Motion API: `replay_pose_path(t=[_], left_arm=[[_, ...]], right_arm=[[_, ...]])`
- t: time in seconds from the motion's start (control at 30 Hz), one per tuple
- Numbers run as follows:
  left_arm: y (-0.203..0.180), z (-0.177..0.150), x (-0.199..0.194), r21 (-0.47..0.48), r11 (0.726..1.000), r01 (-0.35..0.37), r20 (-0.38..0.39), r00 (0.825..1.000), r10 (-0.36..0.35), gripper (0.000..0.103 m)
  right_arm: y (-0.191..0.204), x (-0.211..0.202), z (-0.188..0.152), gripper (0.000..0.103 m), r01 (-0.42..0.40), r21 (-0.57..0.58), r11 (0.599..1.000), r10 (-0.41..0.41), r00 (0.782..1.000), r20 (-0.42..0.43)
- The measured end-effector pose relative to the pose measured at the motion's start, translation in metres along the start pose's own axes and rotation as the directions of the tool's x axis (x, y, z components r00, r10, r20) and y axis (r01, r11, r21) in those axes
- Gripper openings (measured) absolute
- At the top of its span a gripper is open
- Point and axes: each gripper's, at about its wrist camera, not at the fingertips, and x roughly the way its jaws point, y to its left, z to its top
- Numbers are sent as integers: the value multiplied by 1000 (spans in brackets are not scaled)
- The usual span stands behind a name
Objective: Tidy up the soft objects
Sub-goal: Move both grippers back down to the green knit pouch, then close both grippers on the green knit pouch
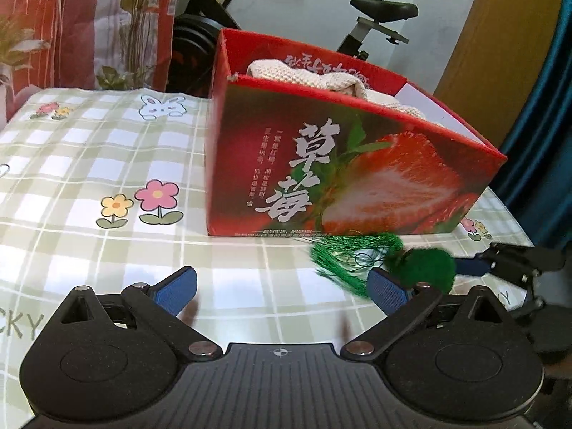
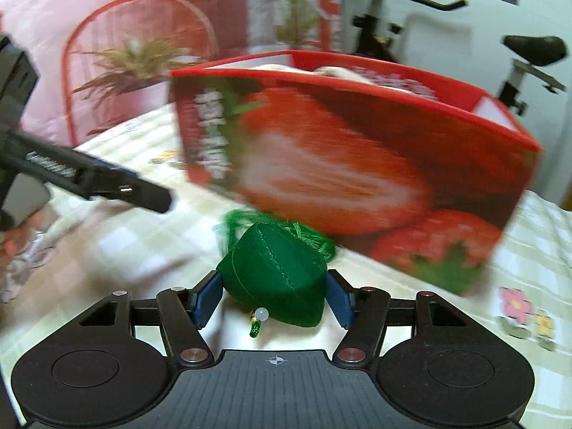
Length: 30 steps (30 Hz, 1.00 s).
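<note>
Our right claw (image 2: 273,295) grips the green pouch (image 2: 273,275), its tassel (image 2: 236,221) pointing toward the red box (image 2: 357,164). Our left claw (image 1: 282,287) stands open, holding nothing.

Red box (image 1: 321,150) front: large white "草莓"; tablecloth (image 1: 89,143) edge: "CKY".

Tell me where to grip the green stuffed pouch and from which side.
Grip the green pouch across its plump body, coming from the near side, away from the strawberry box. Its two flanks sit between the right gripper fingers; the tassel is too loose.
</note>
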Motion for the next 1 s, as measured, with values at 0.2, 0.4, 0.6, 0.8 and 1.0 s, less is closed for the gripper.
replay_pose_path(t=[0.2,0.4,0.6,0.8,1.0], left_arm=[[0,-5,-15,-51,997,62,13,998,-62,87],[-2,-21,-30,-133,981,140,30,990,-137,76],[-16,-31,-22,-117,969,216,-2,976,-218,63],[-17,-40,-12,-142,951,275,-19,960,-281,55],[-7,-47,-5,-203,931,304,-4,950,-312,54]], right_arm=[[35,7,6,59,-66,24,998,66,998,1],[58,7,1,60,-70,18,997,69,997,29],[57,-2,-18,60,-91,56,994,88,995,53],[54,-5,-20,60,-100,66,993,96,993,70],[54,-6,-22,59,-108,66,992,103,992,78]])
